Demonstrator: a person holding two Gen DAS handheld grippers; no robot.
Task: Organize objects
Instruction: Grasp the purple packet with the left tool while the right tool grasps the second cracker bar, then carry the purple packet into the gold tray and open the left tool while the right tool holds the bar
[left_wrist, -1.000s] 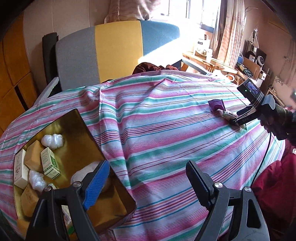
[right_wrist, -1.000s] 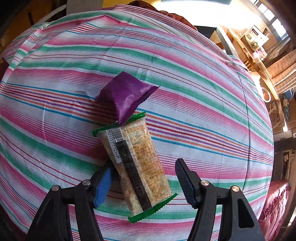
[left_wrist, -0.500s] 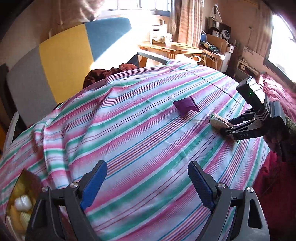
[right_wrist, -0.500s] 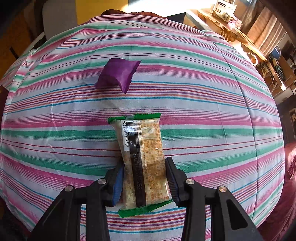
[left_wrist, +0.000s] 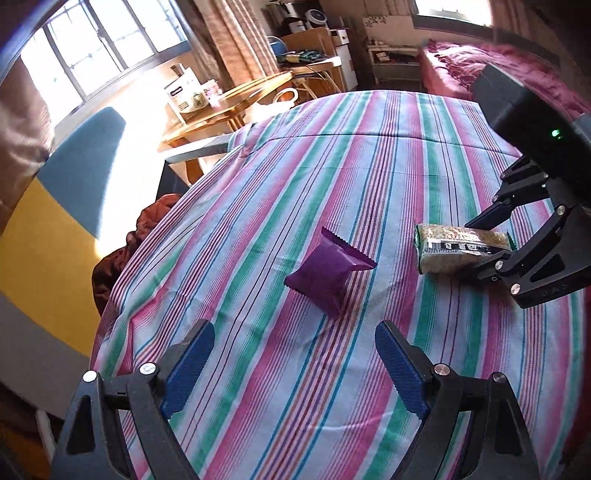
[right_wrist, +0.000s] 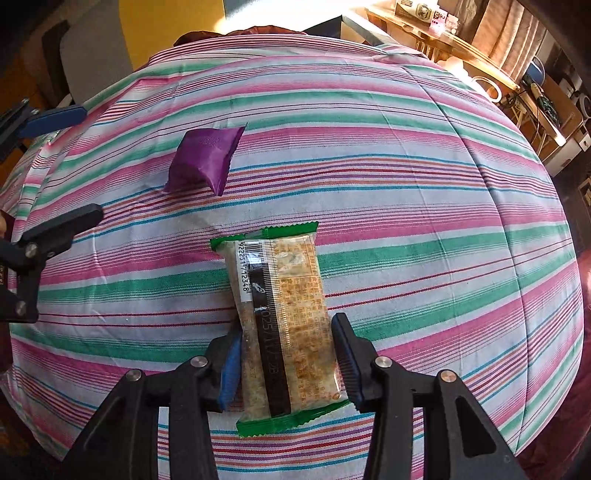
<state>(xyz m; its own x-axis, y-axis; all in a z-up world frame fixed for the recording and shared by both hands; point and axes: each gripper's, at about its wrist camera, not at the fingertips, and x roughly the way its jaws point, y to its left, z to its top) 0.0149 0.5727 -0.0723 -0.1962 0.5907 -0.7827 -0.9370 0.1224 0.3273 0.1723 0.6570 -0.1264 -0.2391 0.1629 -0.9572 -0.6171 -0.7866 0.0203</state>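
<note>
Right wrist view shows the cracker packet, a clear wrapper with green crimped ends, lying on the striped tablecloth near the bottom edge. Its near half sits between the pads of the right gripper. The jaws are opening a little at this moment, yet both pads seem to touch the long sides of the packet. The packet looks light and rather stiff, but the crackers inside are probably fragile and the film is slippery, so a soft hold across the narrow width, close to the middle, seems best.

Farther and to the left lies the purple sachet, small, puffy and soft; it likely weighs almost nothing and should be taken across its swollen middle, not by the crimped ends.

In the left wrist view the left gripper hangs wide open and empty, tilted down, with the sachet just beyond its fingertips. The right gripper points steeply downward.
</note>
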